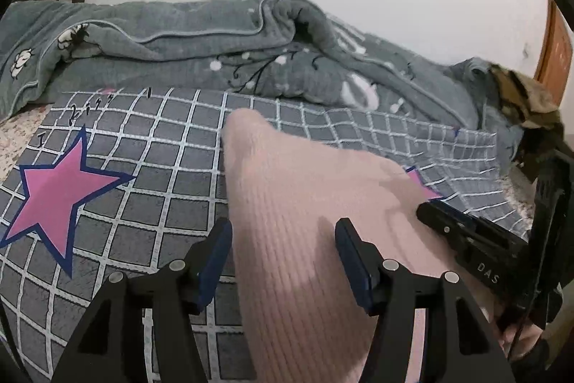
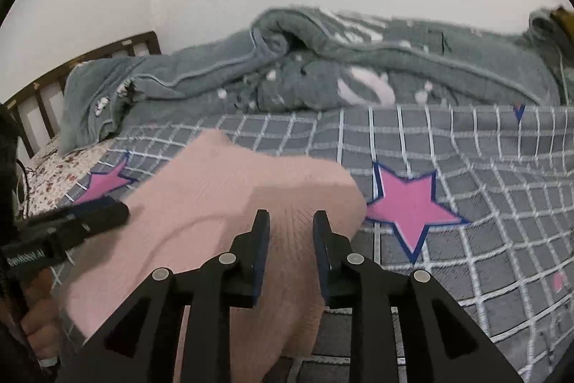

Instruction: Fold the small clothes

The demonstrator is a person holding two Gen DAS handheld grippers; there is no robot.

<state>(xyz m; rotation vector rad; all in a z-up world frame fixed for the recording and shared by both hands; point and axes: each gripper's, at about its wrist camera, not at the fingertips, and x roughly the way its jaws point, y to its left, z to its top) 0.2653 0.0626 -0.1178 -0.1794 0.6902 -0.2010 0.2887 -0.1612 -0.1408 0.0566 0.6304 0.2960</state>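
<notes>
A pink ribbed knit garment (image 1: 287, 185) (image 2: 222, 196) lies on the grey checked sheet with pink stars (image 1: 161, 149) (image 2: 466, 167). My left gripper (image 1: 283, 257) stands open over the garment's near left part, its jaws wide apart with the knit lying between them and neither pad pressing. It also shows at the left edge of the right wrist view (image 2: 107, 214). My right gripper (image 2: 291, 239) has narrowly parted jaws at the garment's right edge. Knit bunches in the gap, fanned into small creases, and the pads do not visibly squeeze it. Its tip (image 1: 430, 210) shows in the left wrist view.
A rumpled grey-green quilt (image 1: 215, 49) (image 2: 394, 67) is heaped along the far side of the bed. Beyond it are a dark wooden headboard (image 2: 89, 60), a white wall, an olive patterned cloth (image 1: 523, 103) and a brown door (image 1: 556, 49). A hand (image 2: 39, 318) holds the left gripper.
</notes>
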